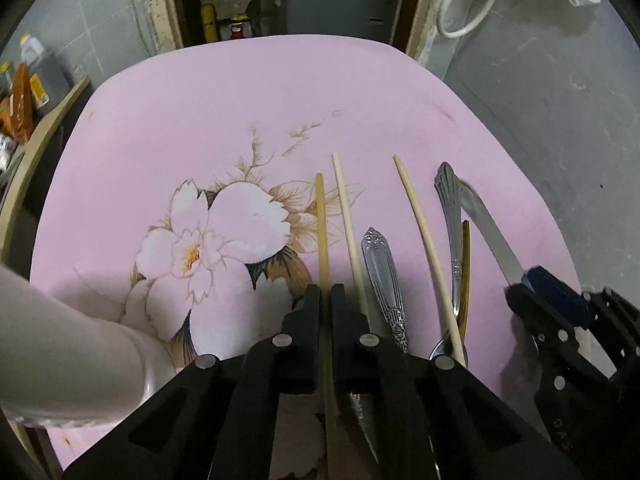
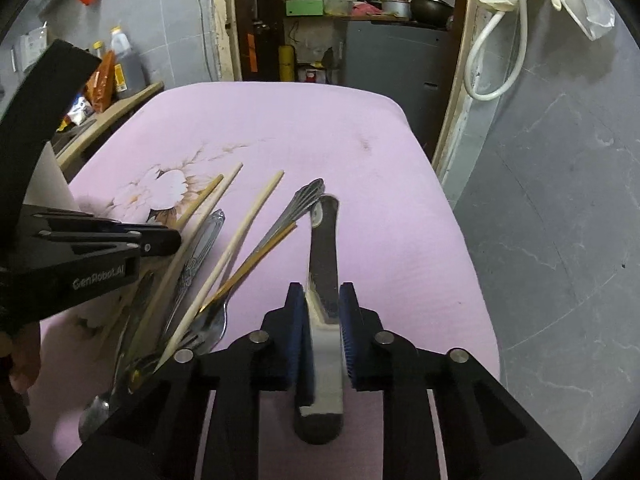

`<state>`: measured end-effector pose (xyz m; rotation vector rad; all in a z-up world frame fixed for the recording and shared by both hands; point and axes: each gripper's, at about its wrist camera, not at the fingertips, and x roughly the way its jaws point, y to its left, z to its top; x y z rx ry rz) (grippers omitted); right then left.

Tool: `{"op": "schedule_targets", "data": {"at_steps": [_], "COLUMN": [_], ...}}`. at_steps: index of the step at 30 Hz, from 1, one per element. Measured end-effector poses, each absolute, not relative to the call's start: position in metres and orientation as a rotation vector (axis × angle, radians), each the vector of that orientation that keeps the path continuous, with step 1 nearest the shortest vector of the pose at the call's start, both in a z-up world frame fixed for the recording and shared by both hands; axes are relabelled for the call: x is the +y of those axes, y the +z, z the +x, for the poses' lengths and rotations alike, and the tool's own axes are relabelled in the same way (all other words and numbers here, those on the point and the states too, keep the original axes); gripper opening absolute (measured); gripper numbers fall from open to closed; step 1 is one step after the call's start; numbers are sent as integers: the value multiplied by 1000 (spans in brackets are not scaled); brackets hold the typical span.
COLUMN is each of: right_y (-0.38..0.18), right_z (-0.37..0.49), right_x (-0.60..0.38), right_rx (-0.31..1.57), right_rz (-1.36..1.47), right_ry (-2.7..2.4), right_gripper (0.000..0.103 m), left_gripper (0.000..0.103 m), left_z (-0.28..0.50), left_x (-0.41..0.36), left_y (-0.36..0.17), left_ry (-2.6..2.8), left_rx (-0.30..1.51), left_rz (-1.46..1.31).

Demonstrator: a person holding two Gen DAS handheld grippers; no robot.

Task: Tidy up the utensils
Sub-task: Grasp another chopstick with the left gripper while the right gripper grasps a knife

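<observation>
A darker tan wooden chopstick point(image 1: 321, 232) is clamped between the black fingers point(image 1: 310, 320) of the left gripper point(image 1: 325, 294), its tip pointed far across the pink flowered worktop point(image 1: 240, 100). Just right of it a pale wooden chopstick point(image 1: 347, 224) is laid, then an ornate silver handle point(image 1: 384, 276), then a second pale chopstick point(image 1: 424, 248) crossed over a spoon bowl near the camera. Further right, a fan-ended silver handle point(image 1: 450, 208) and a thin amber stick point(image 1: 465, 264) lie together. At the far right a steel table knife point(image 2: 325, 248) is gripped at its lower part between the blue-padded fingers point(image 2: 350, 320) of the right gripper point(image 2: 323, 296).
</observation>
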<state>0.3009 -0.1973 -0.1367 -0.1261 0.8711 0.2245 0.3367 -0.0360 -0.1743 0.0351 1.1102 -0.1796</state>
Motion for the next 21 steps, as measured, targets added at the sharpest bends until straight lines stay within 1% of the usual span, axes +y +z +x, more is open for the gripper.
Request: {"op": "schedule_targets", "data": {"at_steps": [7, 11, 17, 21], "right_y": [-132, -132, -134, -139], "right_z": [287, 287, 317, 342], "right_x": [-225, -233, -229, -219], "right_rx": [890, 907, 931, 979], "right_rz": [-125, -126, -110, -139], "right_ry": [206, 240, 252, 250], "right_gripper": [15, 16, 27, 29], "left_gripper": [2, 3, 3, 3], "left_z": [310, 300, 321, 337], "left_x": [-22, -18, -15, -16], "left_y": [-167, -165, -160, -158], "left_ry": [-129, -140, -161, -178], "left_rx": [1131, 1172, 1240, 1270], "left_rz": [-126, -161, -144, -116]}}
